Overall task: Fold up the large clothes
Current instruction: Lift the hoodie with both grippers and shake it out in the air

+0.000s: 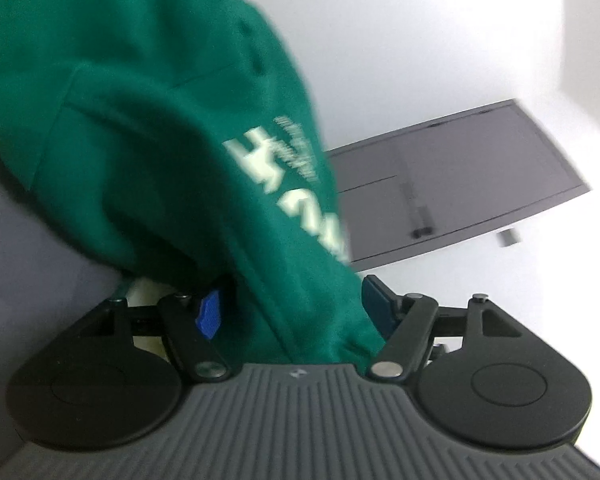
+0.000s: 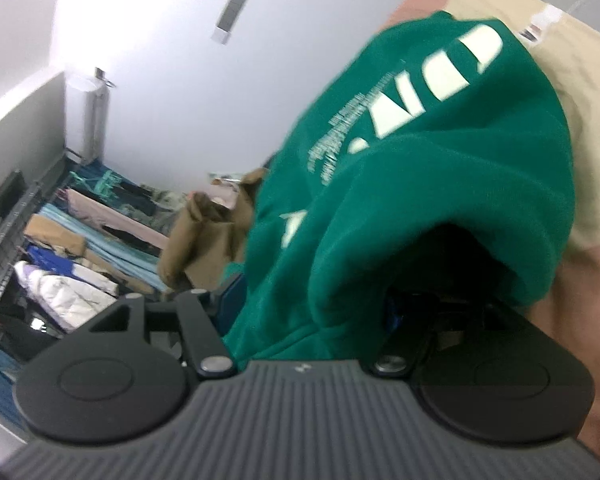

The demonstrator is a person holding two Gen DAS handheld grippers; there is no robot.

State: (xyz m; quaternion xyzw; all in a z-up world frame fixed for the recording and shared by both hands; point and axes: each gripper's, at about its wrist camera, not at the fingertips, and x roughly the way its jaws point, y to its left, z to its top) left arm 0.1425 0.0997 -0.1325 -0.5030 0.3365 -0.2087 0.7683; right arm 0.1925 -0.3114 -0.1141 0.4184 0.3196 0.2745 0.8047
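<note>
I am in a plain indoor room that looks like a clothes-handling or storage space rather than a lived-in home. Off to my right-hand side, a dark wire rack (image 2: pixel 16 216) stands against the grey wall, and beside it lies a long heap of mixed garments (image 2: pixel 100 236): blue, pink, tan and teal pieces, plus a white padded jacket (image 2: pixel 66 290). A brown garment (image 2: pixel 208 236) sits bunched up nearer to me. The walls are bare and white, with a tall metal cylinder (image 2: pixel 94 116) standing in the corner. From my left-hand view, a large dark panel (image 1: pixel 460 184) shows against the white surface, blurred.
</note>
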